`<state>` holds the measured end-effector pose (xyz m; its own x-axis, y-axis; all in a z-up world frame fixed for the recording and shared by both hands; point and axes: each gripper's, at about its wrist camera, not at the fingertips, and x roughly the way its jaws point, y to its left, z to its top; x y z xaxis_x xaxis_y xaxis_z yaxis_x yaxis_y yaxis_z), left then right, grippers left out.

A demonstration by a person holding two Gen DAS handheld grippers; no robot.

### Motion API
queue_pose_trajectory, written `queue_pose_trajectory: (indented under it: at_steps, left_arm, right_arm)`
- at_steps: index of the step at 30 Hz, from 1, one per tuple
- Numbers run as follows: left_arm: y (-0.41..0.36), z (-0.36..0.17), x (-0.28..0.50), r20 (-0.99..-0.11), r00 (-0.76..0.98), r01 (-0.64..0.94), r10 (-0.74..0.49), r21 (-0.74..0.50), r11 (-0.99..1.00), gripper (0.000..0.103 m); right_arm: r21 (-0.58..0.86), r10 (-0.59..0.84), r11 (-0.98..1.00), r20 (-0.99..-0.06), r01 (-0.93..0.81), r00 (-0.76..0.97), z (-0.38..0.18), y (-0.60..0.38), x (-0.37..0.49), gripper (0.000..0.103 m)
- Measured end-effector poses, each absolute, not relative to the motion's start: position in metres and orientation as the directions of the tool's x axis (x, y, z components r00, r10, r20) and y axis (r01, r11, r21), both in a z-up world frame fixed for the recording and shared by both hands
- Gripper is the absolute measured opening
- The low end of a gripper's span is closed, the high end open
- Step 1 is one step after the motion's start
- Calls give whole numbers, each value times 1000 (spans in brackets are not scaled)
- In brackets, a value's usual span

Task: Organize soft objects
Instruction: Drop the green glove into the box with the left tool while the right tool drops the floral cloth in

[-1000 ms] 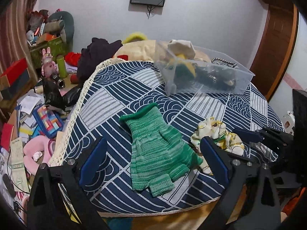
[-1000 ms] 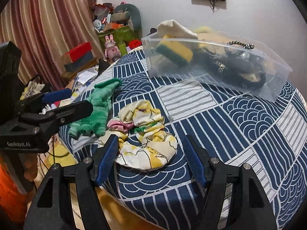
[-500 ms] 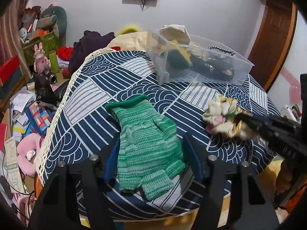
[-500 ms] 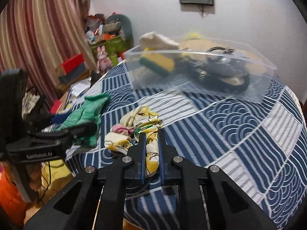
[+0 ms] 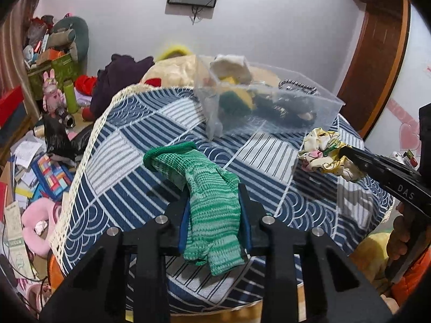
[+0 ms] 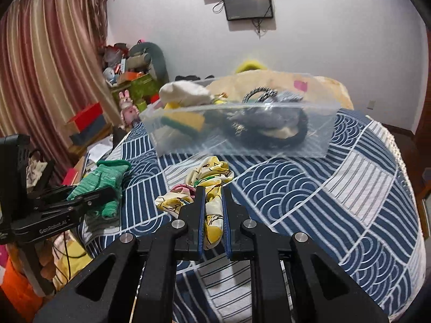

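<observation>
My left gripper [image 5: 214,188] is shut on a green knitted glove [image 5: 207,188], lifted off the blue patterned tablecloth [image 5: 129,188] with its cuff hanging forward. It also shows at the left of the right wrist view [image 6: 99,183]. My right gripper [image 6: 212,191] is shut on a yellow and white floral cloth [image 6: 210,177] held above the table; the cloth also shows in the left wrist view [image 5: 326,153]. A clear plastic bin [image 6: 242,132] with soft items stands at the far side of the table, beyond both grippers.
The round table's lace edge [image 5: 89,145] runs on the left. The floor beyond holds clutter: a pink toy [image 5: 51,91], boxes and papers [image 5: 40,172]. A striped curtain [image 6: 40,80] hangs left, a wooden door [image 5: 377,62] stands right.
Both grippers closed from open, the left on the green glove and the right on the floral cloth, and both have lifted their items off the tablecloth.
</observation>
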<state>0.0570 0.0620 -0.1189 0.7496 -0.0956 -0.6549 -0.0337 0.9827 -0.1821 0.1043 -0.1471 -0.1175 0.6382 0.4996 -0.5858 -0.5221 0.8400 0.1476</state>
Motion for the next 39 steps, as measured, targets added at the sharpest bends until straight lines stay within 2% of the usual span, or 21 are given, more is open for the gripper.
queue_pose_trajectory:
  at_steps: [25, 35, 39]
  left_arm:
    - [18, -34, 107, -476, 872, 83, -113, -83, 993, 31]
    - [2, -15, 138, -431, 892, 121, -134, -58, 991, 31]
    - [0, -15, 159, -439, 886, 134, -152, -72, 988, 31]
  right_arm:
    - [125, 461, 883, -412, -452, 786, -49, -182, 132, 10]
    - [102, 441, 894, -361, -435, 822, -33, -183, 155, 10]
    - [80, 422, 903, -351, -422, 836, -29, -180, 165, 10]
